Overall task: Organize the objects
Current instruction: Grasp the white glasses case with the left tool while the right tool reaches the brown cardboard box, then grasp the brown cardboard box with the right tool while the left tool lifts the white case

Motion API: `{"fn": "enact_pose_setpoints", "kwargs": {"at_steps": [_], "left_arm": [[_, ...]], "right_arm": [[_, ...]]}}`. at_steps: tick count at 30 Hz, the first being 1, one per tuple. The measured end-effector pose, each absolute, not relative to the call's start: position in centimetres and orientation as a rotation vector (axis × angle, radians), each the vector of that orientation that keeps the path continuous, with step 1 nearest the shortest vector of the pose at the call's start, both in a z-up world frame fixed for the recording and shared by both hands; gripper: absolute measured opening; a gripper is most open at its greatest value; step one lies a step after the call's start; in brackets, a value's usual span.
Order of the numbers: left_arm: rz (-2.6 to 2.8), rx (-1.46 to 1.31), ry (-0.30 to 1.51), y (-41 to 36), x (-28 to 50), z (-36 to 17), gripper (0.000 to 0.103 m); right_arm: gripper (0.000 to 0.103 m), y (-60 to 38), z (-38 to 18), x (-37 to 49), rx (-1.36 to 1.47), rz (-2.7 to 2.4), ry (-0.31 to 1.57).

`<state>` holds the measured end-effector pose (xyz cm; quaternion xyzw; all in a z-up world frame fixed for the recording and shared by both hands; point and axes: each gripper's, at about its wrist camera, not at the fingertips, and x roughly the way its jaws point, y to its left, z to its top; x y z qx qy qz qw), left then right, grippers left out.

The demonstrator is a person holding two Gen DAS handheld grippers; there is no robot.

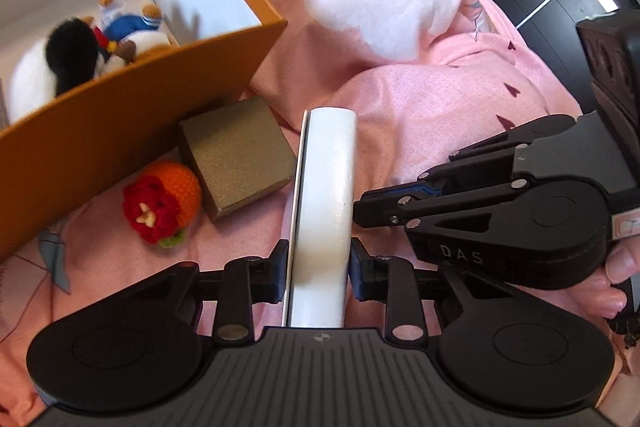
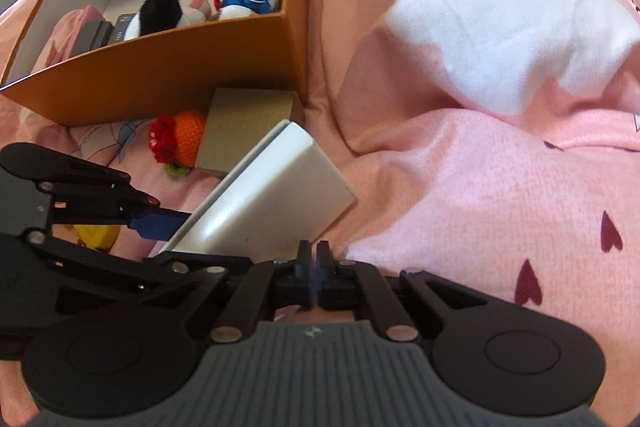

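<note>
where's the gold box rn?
Left wrist view, left of centre: the gold box lies on the pink bedding, against the orange bin, between the crochet orange and the white case.

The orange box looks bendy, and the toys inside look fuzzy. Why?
Left wrist view: the fisheye lens curves the box edge, and the toys are blurred. Right wrist view: the box bows too.

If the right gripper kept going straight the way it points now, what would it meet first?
Probably the pink bedding. The right gripper, shut and empty, points down at the blanket just beside the white box that the left gripper clamps; depth is unclear.
</note>
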<state>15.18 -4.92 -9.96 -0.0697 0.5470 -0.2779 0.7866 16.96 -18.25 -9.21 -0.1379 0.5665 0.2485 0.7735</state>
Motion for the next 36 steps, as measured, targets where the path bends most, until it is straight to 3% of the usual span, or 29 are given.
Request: {"fn": "enact_pose_setpoints", "kwargs": {"at_steps": [3, 5, 12, 14, 16, 24, 27, 36], "left_arm": [[-0.565, -0.160, 1.146, -3.7, 14.5, -8.6, 0.033], [-0.532, -0.155, 1.121, -2.8, 14.0, -7.5, 0.033], [-0.410, -0.126, 1.037, 0.0, 12.4, -4.2, 0.033], [-0.367, -0.112, 1.017, 0.6, 12.1, -3.7, 0.033], [-0.329, -0.101, 1.003, 1.0, 11.9, -3.3, 0.033], [-0.296, -0.071, 0.958, 1.0, 11.6, -2.3, 0.033], [-0.305, -0.067, 0.943, 1.0, 11.3, -2.0, 0.033], [-0.326, -0.046, 0.907, 0.8, 10.9, -0.7, 0.033]], "right_arm": [[0.010, -17.9, -8.7, 17.1, -0.282, 0.563, 1.226], [0.024, -17.6, -8.3, 17.2, -0.273, 0.577, 1.219], [0.051, -15.7, -7.3, 18.4, -0.271, 0.583, 1.165], [0.065, -14.7, -7.4, 18.7, -0.280, 0.585, 1.158], [0.069, -13.8, -7.6, 19.1, -0.288, 0.596, 1.161], [0.071, -11.5, -9.7, 21.3, -0.266, 0.558, 1.221], [0.064, -11.4, -10.7, 22.0, -0.237, 0.546, 1.254], [0.063, -13.4, -9.3, 21.8, -0.164, 0.551, 1.250]]}}
